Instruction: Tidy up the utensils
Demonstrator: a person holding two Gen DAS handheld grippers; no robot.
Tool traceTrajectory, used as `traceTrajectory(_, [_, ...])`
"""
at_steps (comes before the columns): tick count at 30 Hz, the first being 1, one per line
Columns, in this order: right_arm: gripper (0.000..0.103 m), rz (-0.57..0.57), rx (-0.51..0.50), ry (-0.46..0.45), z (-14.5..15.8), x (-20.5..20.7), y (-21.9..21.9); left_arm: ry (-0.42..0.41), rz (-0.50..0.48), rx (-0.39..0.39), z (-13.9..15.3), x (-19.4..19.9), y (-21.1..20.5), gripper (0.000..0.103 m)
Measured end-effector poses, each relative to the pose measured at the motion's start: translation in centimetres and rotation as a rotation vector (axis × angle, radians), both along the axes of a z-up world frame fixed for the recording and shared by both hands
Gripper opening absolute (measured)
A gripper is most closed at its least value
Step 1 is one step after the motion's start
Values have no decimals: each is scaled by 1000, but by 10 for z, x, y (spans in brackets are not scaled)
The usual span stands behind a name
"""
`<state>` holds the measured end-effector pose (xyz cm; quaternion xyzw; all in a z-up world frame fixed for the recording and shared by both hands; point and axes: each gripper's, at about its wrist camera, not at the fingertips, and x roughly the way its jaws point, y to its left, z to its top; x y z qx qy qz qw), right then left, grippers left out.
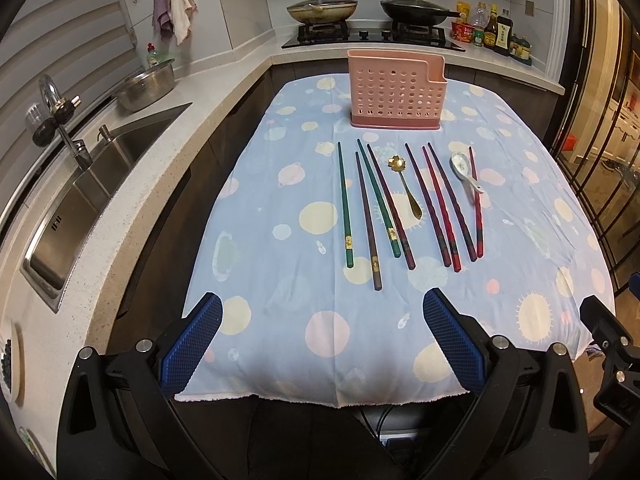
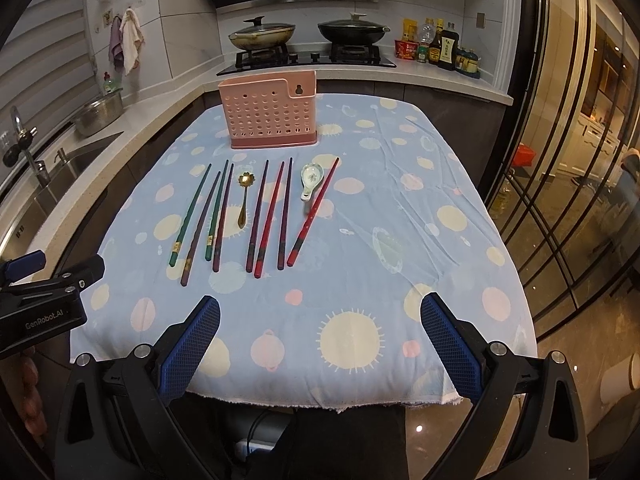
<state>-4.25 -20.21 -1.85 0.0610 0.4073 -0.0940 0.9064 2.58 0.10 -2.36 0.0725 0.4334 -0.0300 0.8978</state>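
Both grippers gaping, empty: left gripper (image 1: 322,306), right gripper (image 2: 320,306). Slim lacquered chopsticks (image 1: 400,204), gold metal spoon (image 1: 406,186), ceramic spoon (image 1: 464,170) at 12 o'clock on clothed tabletop (image 1: 280,320); perforated pink plastic holder (image 1: 395,90) beyond.

Tiled kitchen walls (image 1: 240,8), speckled counter (image 1: 132,184).

Bare cloth (image 2: 360,280) before chopsticks (image 2: 260,216)

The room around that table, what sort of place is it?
A home kitchen, most likely: a gas stove carrying two lidded pans, a steel sink with a tap on the counter, and sauce bottles beside the stove.
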Motion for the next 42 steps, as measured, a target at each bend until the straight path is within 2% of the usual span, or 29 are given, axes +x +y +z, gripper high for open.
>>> traceTrajectory(6, [96,-22,17,6,-20,22,-14,81,25,-22,-28,35,9,96])
traceTrajectory(14, [95,-47,6,35,-48,63,-25,127,44,-26,-68,76,11,96])
traceTrajectory(22, [79,-50,9,76,-78,110,-27,150,33,-18,-94,109,4,95])
traceTrajectory(27, [65,-56,39,111,-98,138,-25,159,49,-47,-104,125,8,95])
traceTrajectory(31, [61,-69,42,129,-110,152,-24,163,34,-51,-110,132,5,94])
traceTrajectory(37, [53,-72,47,153,-123,160,-23,189,24,-48,-121,135,6,80])
traceTrajectory(39, [51,-68,42,144,-124,157,-23,183,19,-51,-121,132,6,78])
traceTrajectory(42, [47,-59,38,138,-125,153,-24,176,5,-55,-120,128,6,70])
